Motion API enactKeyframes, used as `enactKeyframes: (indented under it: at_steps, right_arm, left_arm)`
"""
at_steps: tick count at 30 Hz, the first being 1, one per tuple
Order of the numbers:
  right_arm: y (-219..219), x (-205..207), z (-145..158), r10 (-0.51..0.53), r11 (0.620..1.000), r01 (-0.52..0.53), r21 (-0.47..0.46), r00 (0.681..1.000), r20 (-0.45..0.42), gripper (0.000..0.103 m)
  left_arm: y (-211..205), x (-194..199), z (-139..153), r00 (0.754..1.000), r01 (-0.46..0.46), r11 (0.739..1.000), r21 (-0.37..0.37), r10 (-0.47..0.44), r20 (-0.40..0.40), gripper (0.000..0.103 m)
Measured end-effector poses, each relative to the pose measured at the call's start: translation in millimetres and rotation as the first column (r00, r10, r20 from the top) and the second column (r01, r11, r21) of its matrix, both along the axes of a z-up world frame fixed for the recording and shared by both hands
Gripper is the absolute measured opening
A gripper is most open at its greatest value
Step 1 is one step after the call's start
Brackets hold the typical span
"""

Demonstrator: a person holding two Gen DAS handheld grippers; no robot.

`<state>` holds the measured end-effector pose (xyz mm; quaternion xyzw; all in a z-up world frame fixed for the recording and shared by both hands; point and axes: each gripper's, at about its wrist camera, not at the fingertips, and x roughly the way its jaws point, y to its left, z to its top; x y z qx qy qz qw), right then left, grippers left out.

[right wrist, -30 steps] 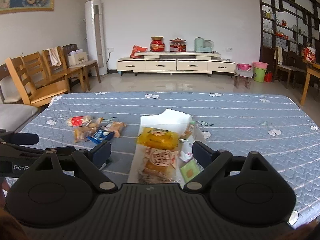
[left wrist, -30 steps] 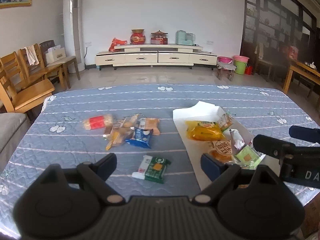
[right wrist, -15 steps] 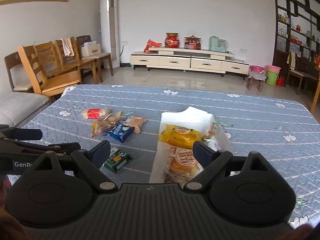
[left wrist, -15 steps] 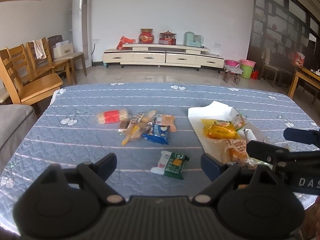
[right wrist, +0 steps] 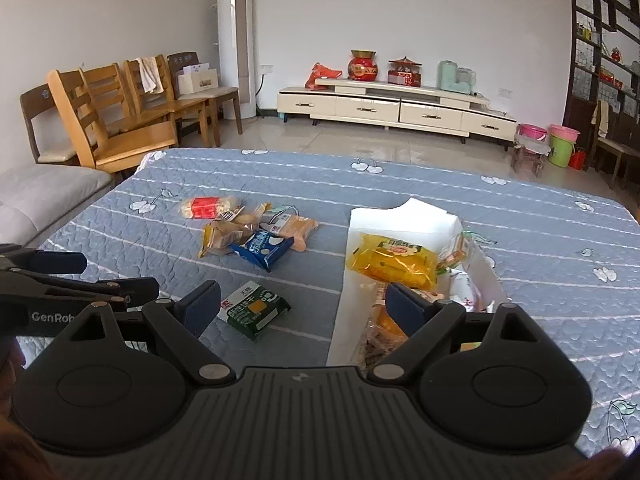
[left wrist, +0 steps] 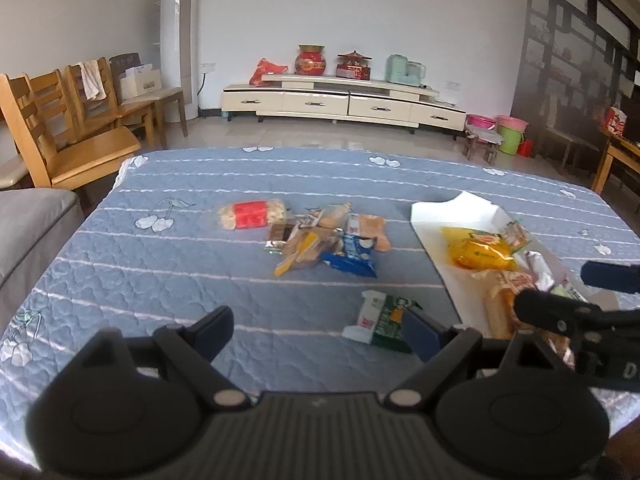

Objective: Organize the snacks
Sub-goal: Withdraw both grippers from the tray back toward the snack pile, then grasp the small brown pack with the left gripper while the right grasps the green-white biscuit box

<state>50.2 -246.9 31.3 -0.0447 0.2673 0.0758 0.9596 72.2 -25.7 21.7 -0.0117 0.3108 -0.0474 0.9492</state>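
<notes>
Hovering both grippers released: your left gripper and right gripper hold nothing. Green packet lies alone toward the surface's near edge, w/ white box beside it, prob. next to go in.

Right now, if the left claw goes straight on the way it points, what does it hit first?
Probably the bare blue quilt: the open left claw aims between its fingers at empty cloth. The green packet lies just by the right finger, so it may be brushed; depth is unclear.
</notes>
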Motion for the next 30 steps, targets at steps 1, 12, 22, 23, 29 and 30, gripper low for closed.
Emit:
enactKeyframes:
  at_steps: [1, 12, 22, 23, 29, 30]
  right_arm:
    - [1.1, 2.8, -1.1, 0.001, 1.0, -0.001, 0.001, 1.0, -0.002, 0.103]
    - [-7.5, 22.6, -14.3, -0.012, 1.0, 0.013, 0.027, 1.0, -0.024, 0.103]
    - [-20.5, 41.1, -28.0, -0.039, 0.998, 0.041, 0.053, 0.998, -0.04, 0.103]
    - [-21.6, 42.5, -28.8, -0.041, 0.998, 0.043, 0.054, 0.998, -0.041, 0.103]
    - [-24.2, 47.5, -32.9, -0.053, 0.997, 0.056, 0.056, 0.997, -0.05, 0.103]
    - [-23.9, 48.1, -33.4, -0.054, 0.997, 0.057, 0.058, 0.997, -0.053, 0.103]
  left_arm:
    - [0.6, 5.4, -1.3, 1.0, -0.001, 1.0, 0.003, 0.001, 0.002, 0.092]
    - [-17.2, 101.3, -19.0, 0.996, 0.078, 0.983, 0.168, -0.082, 0.021, 0.097]
    - [-32.7, 177.9, -56.9, 0.991, 0.124, 0.958, 0.26, -0.104, -0.09, 0.084]
    - [-30.4, 178.7, -56.8, 0.993, 0.106, 0.961, 0.255, -0.091, -0.07, 0.083]
    - [-24.9, 174.1, -50.3, 0.992, 0.116, 0.972, 0.202, -0.102, -0.076, 0.035]
    - [-21.9, 170.3, -48.0, 0.992, 0.113, 0.975, 0.189, -0.1, -0.079, 0.03]
